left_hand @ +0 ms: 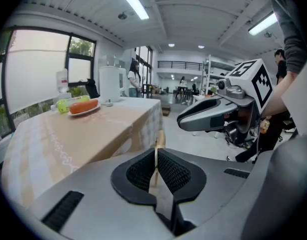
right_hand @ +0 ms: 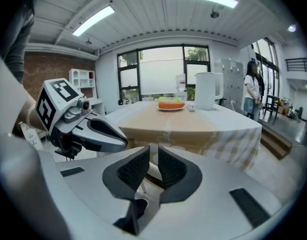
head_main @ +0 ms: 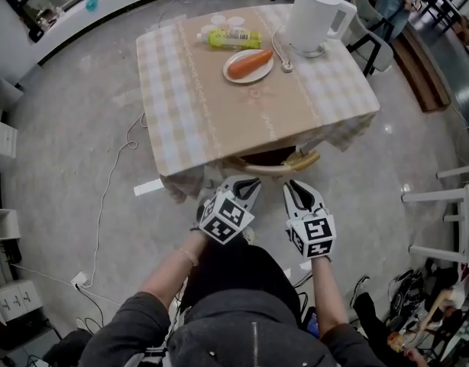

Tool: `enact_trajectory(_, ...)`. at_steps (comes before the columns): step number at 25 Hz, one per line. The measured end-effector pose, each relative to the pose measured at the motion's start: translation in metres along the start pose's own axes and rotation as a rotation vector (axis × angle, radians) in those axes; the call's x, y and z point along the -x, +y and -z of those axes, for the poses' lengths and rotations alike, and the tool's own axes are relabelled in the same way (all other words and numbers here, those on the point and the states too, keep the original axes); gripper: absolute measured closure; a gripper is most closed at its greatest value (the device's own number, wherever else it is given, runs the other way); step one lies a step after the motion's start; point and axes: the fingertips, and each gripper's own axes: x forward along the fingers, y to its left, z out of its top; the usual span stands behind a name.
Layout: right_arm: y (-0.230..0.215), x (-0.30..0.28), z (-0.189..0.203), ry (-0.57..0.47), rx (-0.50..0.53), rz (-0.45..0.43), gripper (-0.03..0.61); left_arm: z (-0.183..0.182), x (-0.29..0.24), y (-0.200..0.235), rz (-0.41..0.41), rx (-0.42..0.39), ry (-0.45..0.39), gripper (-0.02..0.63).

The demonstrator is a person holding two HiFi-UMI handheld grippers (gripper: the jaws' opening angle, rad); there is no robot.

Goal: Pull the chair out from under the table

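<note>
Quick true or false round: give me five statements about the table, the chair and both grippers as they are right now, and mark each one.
1. The white electric kettle stands on the checked beige tablecloth. True.
2. The orange carrot lies straight on the cloth. False: it lies on a round white plate.
3. The wooden chair is tucked under the table. True: only its curved back shows at the near edge.
4. The left gripper grips the chair's back. False: its jaws are shut on nothing, short of the chair.
5. The right gripper has its jaws wide open. False: they are shut and empty.
</note>
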Motion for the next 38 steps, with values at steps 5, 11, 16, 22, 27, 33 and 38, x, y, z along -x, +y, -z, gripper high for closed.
enact_trajectory(5,-0.001,-0.024,0.013,0.087,0.053,-0.100,0.528,0.011,-0.016,0.014,0.023,-0.038,0.061,0.604)
enact_trajectory(11,-0.004,-0.041,0.029,0.190,0.179,-0.198,0.418,0.021,-0.032,0.019,0.057,-0.078,0.122,0.516)
enact_trajectory(16,-0.009,-0.055,0.048,0.289,0.353,-0.302,0.391,0.032,-0.047,0.021,0.093,-0.171,0.196,0.427)
enact_trajectory(22,-0.008,-0.076,0.062,0.389,0.505,-0.424,0.390,0.050,-0.062,0.018,0.172,-0.306,0.303,0.414)
enact_trajectory(27,-0.009,-0.091,0.076,0.458,0.622,-0.488,0.390,0.061,-0.073,0.017,0.207,-0.434,0.377,0.408)
enact_trajectory(33,-0.017,-0.102,0.096,0.539,0.764,-0.535,0.390,0.068,-0.083,0.022,0.207,-0.547,0.430,0.408)
enact_trajectory(38,-0.016,-0.108,0.114,0.586,0.827,-0.574,0.390,0.075,-0.093,0.024,0.202,-0.595,0.457,0.408)
